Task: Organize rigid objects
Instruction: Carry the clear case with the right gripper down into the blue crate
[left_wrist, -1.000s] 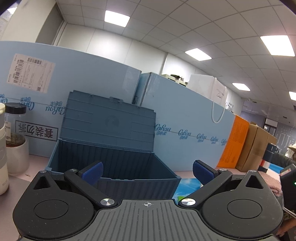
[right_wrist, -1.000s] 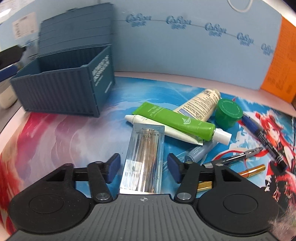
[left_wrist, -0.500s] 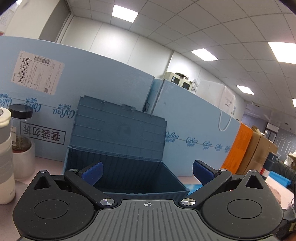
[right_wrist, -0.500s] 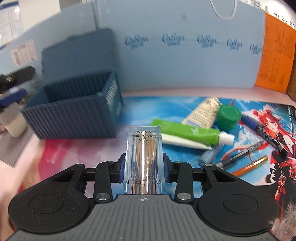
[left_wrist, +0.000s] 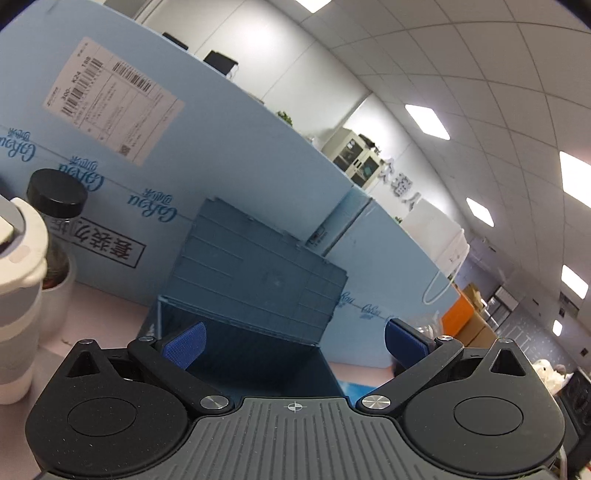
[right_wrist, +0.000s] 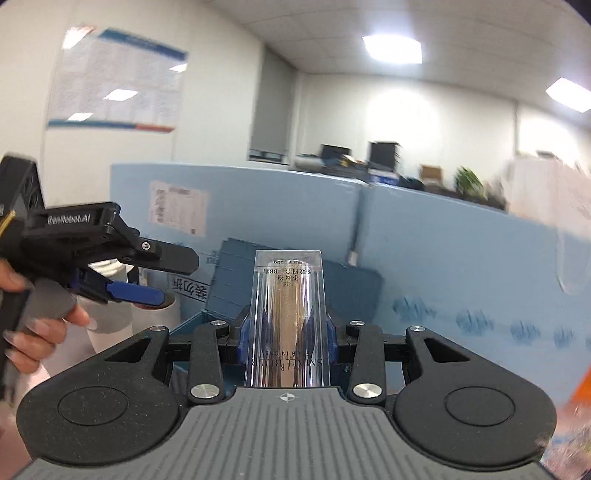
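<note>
Right wrist view: right tongs (right_wrist: 287, 334) clench a clear plastic case (right_wrist: 287, 317), raised before the open blue storage box (right_wrist: 295, 284). Left tongs (left_wrist: 293, 341) gape, holding nothing, over that box (left_wrist: 255, 295). Carrying step, seemingly; next, lower the case inside and let go.

The blue board (left_wrist: 229, 155) behind the open blue box (left_wrist: 255, 273) carries repeated upside-down "CoRou" logos and boxed, inverted Chinese characters left of the box. Its white shipping label (left_wrist: 114, 99) shows barcodes and "300-K24"; the rest is too small. The clear case (right_wrist: 287, 317) reads "SMALL" near its base. The left tool (right_wrist: 147, 275) bears blurred white lettering.
</note>
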